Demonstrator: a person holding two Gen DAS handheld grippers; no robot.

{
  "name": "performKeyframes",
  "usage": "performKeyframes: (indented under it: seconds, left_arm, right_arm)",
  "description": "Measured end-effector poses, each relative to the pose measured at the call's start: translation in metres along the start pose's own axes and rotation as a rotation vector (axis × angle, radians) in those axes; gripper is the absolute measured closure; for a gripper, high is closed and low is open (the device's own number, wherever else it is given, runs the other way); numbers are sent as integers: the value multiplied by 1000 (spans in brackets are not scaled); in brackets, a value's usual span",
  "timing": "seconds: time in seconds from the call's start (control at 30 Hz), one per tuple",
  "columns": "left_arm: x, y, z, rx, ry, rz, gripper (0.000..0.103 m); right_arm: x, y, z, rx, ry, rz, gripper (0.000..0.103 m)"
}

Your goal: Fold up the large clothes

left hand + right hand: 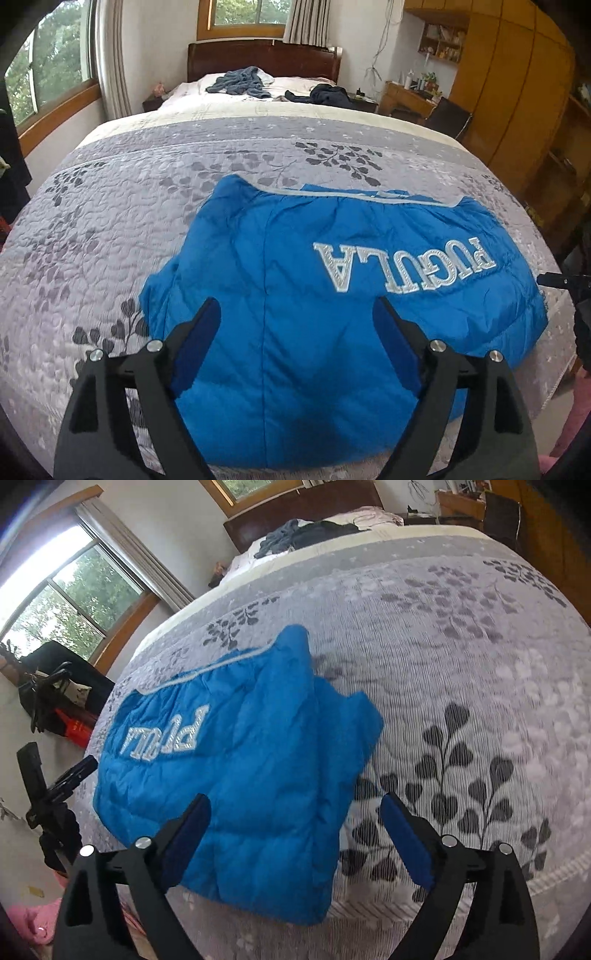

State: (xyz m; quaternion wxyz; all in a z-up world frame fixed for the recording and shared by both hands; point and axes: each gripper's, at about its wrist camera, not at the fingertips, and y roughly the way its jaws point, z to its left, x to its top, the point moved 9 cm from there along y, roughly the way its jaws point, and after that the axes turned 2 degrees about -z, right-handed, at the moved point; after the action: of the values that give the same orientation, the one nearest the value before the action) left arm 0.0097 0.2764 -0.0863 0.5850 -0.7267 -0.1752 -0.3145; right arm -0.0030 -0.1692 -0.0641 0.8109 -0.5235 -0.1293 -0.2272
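Observation:
A bright blue padded jacket (295, 280) lies flat on the grey leaf-patterned bedspread (110, 229), near the foot edge of the bed. White letters run across its upper side, and its white-trimmed edge faces the headboard. My left gripper (297, 321) hovers open over the jacket's near part, with nothing between its blue pads. In the right wrist view the jacket (240, 760) shows from its other side, one corner hanging at the bed's edge. My right gripper (295, 805) is open too, its left finger over the jacket and its right finger over the bedspread (461, 664).
Dark and grey-blue clothes (240, 83) lie heaped near the wooden headboard (262, 59). A black stand (55, 786) is beside the bed by the jacket. Wooden wardrobes (517, 92) and a desk line one wall, windows another. Pink fabric (33, 919) lies on the floor.

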Motion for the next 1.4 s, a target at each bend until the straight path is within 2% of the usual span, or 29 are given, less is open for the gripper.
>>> performKeyframes:
  seconds: [0.27,0.63,0.73,0.87,1.1,1.23,1.4]
  left_arm:
    - [-12,8,5,20,-6,16,17]
    - [-18,21,7,24,6,39,16]
    - [-19,23,7,24,8,44,16]
    - [-20,25,6,24,12,46,15]
    - [-20,27,6,24,18,52,14]
    - [-22,30,8,18,24,54,13]
    - [-26,35,6,26,52,39,11]
  right_arm:
    - [-13,26,-3,32,31,55,9]
    - [-16,66,8,191,70,122,11]
    - [-15,65,14,227,71,119,24]
    - [-15,61,18,211,49,111,33]
    - [-10,41,27,205,36,64,59]
    - [-7,34,29,191,13,46,61]
    - [-14,46,18,214,71,71,61]
